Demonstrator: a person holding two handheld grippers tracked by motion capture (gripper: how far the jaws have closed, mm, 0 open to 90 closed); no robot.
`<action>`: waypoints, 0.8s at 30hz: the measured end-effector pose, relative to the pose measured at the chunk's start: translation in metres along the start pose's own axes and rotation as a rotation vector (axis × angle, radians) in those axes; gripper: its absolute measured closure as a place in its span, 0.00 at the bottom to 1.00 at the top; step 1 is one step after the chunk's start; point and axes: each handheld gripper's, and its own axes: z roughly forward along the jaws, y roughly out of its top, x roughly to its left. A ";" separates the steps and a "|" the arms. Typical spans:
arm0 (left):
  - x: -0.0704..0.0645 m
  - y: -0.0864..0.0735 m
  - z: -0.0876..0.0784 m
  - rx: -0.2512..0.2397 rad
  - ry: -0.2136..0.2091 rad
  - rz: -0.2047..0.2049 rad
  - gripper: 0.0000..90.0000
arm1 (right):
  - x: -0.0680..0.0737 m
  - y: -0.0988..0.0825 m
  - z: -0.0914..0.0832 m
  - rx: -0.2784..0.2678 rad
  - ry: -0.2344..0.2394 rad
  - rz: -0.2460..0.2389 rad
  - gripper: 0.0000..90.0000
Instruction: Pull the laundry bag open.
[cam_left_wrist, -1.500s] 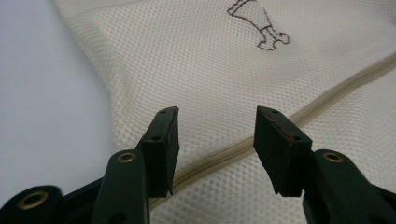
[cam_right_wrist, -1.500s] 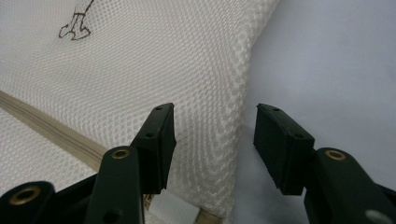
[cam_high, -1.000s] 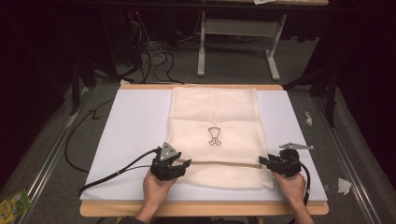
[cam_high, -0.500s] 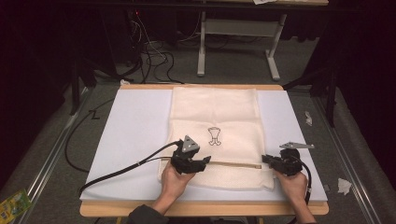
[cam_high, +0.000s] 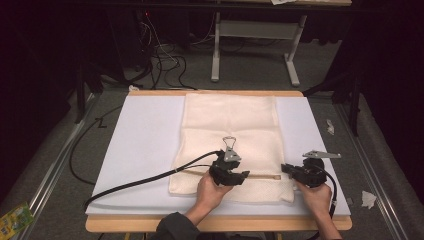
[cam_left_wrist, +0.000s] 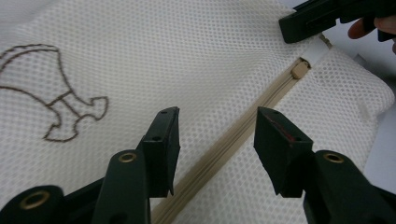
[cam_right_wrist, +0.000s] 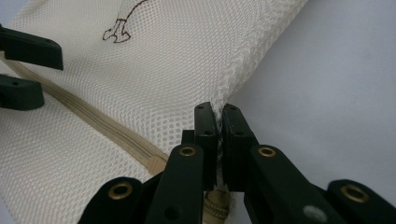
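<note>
Between the two grippers lies a cream mesh bag (cam_high: 231, 131), flat on the white pad (cam_high: 145, 140) that covers the desk (cam_high: 215, 224). Whether anything is inside the bag cannot be told; it looks flat. A tan zipper (cam_left_wrist: 233, 144) runs across its near part, from the left gripper (cam_high: 229, 174) to the right gripper (cam_high: 300, 172). Just beyond the left gripper, a brown outline emblem (cam_left_wrist: 56, 100) is stitched on the mesh; it carries no readable lettering.

The left gripper's jaws stand apart, one on each side of the zipper line, hovering just above the mesh with nothing between them. Ahead of them the zipper ends at a small tan stop (cam_left_wrist: 300, 70), and the right gripper's black jaw tips show just past it.

The right gripper's jaws are pressed together on the bag's edge seam (cam_right_wrist: 219, 105), right where the zipper meets the side of the bag; bare white pad lies to the outer side of those jaws.

Compared with half a second ago, the left gripper has slid along the zipper toward the right gripper, while the right gripper has kept its place at the bag's edge.
</note>
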 end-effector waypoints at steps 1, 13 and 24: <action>0.000 0.000 0.000 0.000 0.000 0.000 0.58 | 0.000 0.000 0.000 0.000 0.000 0.000 0.97; -0.021 0.009 0.030 0.019 -0.075 0.018 0.64 | 0.005 0.002 0.003 0.005 0.026 -0.004 0.98; -0.035 0.014 0.047 0.045 -0.090 0.055 0.69 | 0.009 0.005 0.001 -0.009 0.043 -0.010 0.98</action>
